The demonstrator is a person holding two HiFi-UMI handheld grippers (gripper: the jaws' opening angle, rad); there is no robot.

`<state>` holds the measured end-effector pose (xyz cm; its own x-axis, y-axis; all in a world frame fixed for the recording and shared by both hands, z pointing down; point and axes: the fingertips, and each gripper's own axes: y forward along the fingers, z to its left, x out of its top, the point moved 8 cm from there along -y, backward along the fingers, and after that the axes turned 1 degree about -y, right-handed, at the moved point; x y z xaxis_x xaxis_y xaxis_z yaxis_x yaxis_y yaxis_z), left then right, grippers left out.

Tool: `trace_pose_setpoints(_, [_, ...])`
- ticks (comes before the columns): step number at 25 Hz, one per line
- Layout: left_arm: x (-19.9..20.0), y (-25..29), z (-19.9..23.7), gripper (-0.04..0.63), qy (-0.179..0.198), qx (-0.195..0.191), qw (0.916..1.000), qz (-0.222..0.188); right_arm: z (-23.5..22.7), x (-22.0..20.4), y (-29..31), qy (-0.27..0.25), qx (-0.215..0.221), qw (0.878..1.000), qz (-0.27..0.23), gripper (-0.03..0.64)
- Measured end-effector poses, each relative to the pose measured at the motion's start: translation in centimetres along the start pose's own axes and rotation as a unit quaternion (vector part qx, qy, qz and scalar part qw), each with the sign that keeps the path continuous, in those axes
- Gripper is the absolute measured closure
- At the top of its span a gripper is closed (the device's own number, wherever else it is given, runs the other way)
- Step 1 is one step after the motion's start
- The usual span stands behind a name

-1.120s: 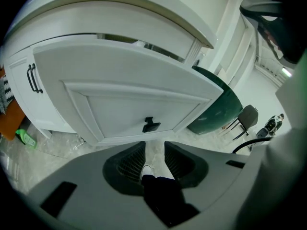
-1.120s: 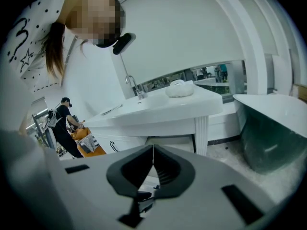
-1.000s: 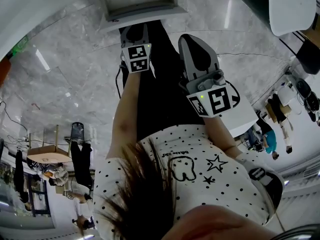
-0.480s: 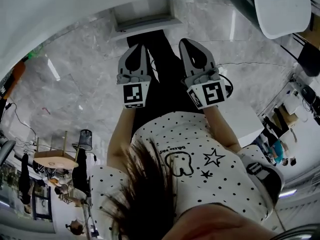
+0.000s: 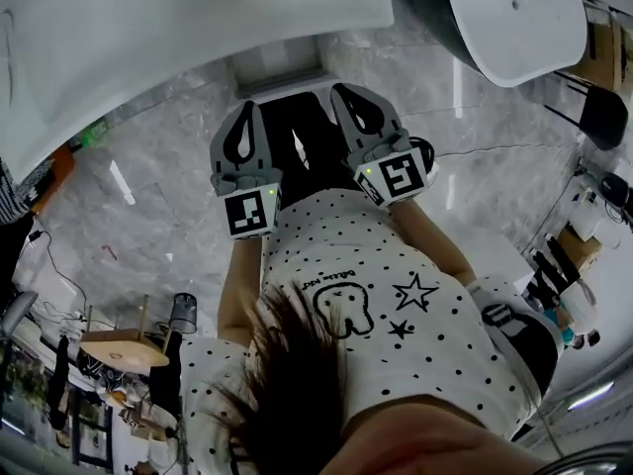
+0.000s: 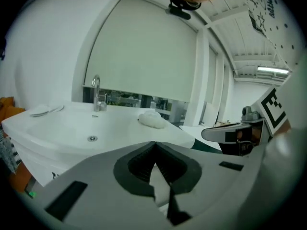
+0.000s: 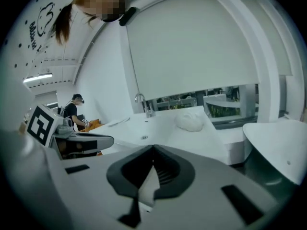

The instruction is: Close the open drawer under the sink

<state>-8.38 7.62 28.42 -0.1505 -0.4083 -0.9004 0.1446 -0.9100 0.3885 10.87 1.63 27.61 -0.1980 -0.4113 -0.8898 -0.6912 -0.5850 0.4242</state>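
In the head view the white sink (image 5: 198, 28) fills the upper left. Below its edge a white drawer box (image 5: 282, 77) shows; how far it stands out I cannot tell. My left gripper (image 5: 244, 107) and right gripper (image 5: 344, 90) are held side by side in front of it, apart from it, both shut and empty. In the left gripper view the left gripper (image 6: 154, 145) points over the sink basin (image 6: 72, 128) toward the tap (image 6: 96, 92). The right gripper (image 7: 153, 150) aims at the same sink (image 7: 158, 128). Neither gripper view shows the drawer.
A white cloth lump (image 6: 152, 119) lies on the sink's right side, also in the right gripper view (image 7: 190, 121). A second white basin (image 5: 514, 18) stands to the right. Grey marble floor (image 5: 148, 196) lies below. A person (image 7: 74, 110) stands far off at the left.
Both grippers have risen toward the head camera, the left one much more, from low by the drawer. They are now level with each other, and the sink top has come into view.
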Motion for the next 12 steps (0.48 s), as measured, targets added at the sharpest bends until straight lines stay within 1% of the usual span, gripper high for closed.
trace_pose_setpoints(3, [2.4, 0.5, -0.2, 0.591, 0.000, -0.003, 0.9997, -0.026, 0.1, 2.0, 0.4, -0.016, 0.008, 1.000, -0.010, 0.601])
trace_pose_setpoints(5, [3.7, 0.6, -0.3, 0.591, 0.003, -0.010, 0.9992, -0.038, 0.4, 3.4, 0.9, -0.025, 0.014, 0.999, -0.030, 0.601])
trace_pose_setpoints(10, [6.6, -0.1, -1.8, 0.591, 0.023, -0.031, 0.9978, -0.053, 1.5, 6.0, 0.2, -0.026, 0.040, 0.998, -0.052, 0.601])
trace_pose_setpoints(12, [7.7, 0.0, -2.4, 0.591, 0.027, -0.032, 0.9970, -0.065, 1.5, 6.9, -0.1, -0.034, 0.043, 0.997, -0.060, 0.601])
